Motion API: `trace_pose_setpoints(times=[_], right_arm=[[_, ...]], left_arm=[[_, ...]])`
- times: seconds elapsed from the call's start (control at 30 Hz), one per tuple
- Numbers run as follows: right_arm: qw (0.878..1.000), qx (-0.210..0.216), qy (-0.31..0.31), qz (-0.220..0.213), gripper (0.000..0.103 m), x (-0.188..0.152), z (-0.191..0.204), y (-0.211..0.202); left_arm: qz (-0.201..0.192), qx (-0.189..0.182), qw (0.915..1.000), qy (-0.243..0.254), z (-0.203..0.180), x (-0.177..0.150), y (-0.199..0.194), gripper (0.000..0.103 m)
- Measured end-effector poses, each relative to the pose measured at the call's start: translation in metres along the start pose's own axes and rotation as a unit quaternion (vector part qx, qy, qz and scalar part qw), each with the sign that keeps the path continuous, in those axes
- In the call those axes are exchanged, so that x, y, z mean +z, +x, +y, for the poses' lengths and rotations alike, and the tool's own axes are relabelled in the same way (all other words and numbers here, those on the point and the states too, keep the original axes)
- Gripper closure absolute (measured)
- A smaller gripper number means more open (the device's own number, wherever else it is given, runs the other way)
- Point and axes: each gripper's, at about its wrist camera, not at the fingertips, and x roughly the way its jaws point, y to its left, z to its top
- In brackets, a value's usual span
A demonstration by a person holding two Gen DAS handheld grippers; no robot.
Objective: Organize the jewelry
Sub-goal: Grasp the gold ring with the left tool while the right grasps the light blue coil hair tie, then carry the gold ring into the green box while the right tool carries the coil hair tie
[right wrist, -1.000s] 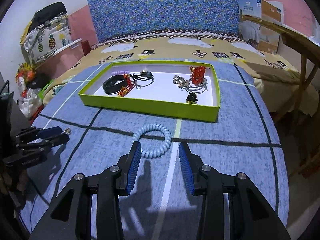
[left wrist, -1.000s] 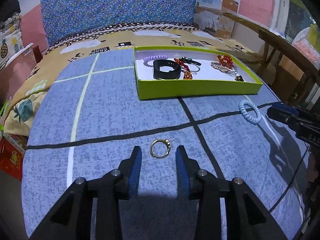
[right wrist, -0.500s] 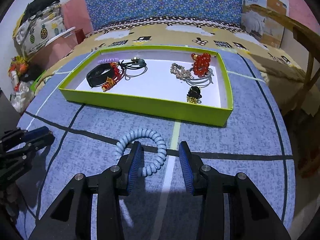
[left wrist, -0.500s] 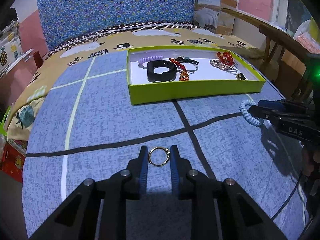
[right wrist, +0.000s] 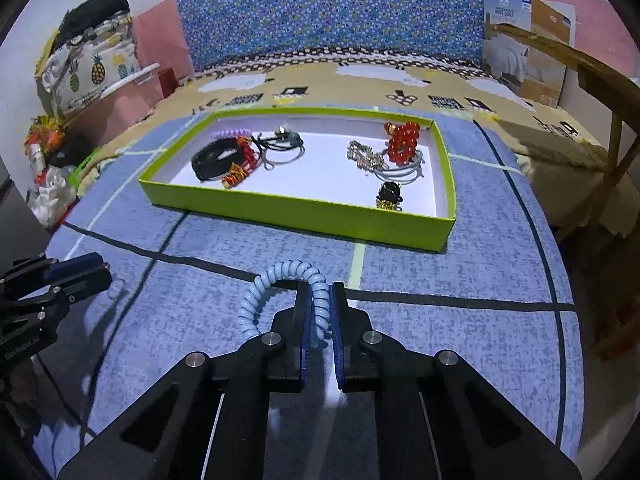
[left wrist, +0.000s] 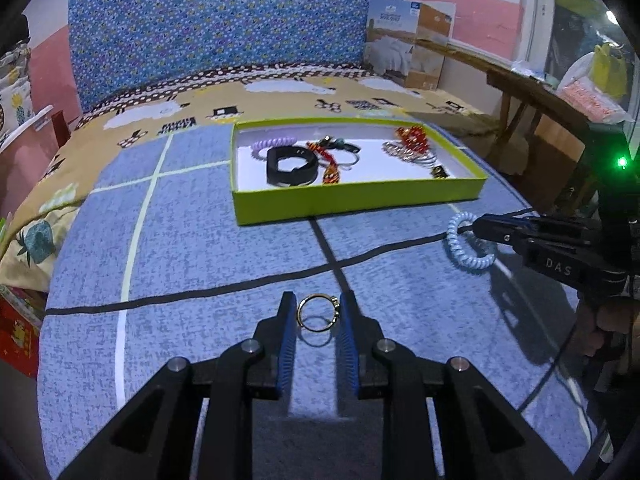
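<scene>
My left gripper [left wrist: 317,312] is shut on a small gold ring [left wrist: 318,314], held upright between the blue pads a little above the blue cloth; its shadow lies below. My right gripper [right wrist: 320,300] is shut on a light blue spiral hair tie [right wrist: 280,280], which loops up and left from the jaws. The right gripper also shows in the left wrist view [left wrist: 480,226] with the spiral tie [left wrist: 466,246] hanging from it. The green tray [left wrist: 352,200] [right wrist: 296,210] lies ahead, holding a black band [right wrist: 214,158], red beads [right wrist: 402,142] and several other pieces.
The blue checked cloth [left wrist: 200,248] covers a bed with a yellow patterned blanket [left wrist: 168,120] behind. A wooden chair [right wrist: 600,92] stands at the right. Bags [right wrist: 84,68] and clutter lie at the left. The left gripper shows at the left edge of the right wrist view [right wrist: 76,270].
Both grippers closed: the left on the gold ring, the right on the spiral tie. Both items are now lifted off the cloth, and the grippers moved closer to the tray.
</scene>
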Motion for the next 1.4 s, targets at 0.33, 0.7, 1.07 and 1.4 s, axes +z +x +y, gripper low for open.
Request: trace_pose_setpoints(times=[0.33,0.7,1.07,1.4], right_arm=[[0.999,0.005,0.010,-0.036,0.094,0.008,-0.002,-0.023],[0.998,0.005,0.022,-0.051,0.094,0.029,-0.013,-0.026],[0.998,-0.005,0.039,-0.050,0.094,0.059,-0.036,-0.004],[0.999,-0.005,0.032,-0.031,0.094,0.079,-0.038,0.031]], left_arm=[[-0.025,-0.006,0.9996,0.010,-0.006,0.017,-0.013,0.080],[-0.049,-0.007,0.9981,0.037,-0.017,0.050,-0.004,0.080],[-0.053,-0.012,0.9970,0.055,-0.025,0.088,0.030,0.080],[-0.044,-0.009,0.9975,0.054,-0.014,0.098,0.055,0.080]])
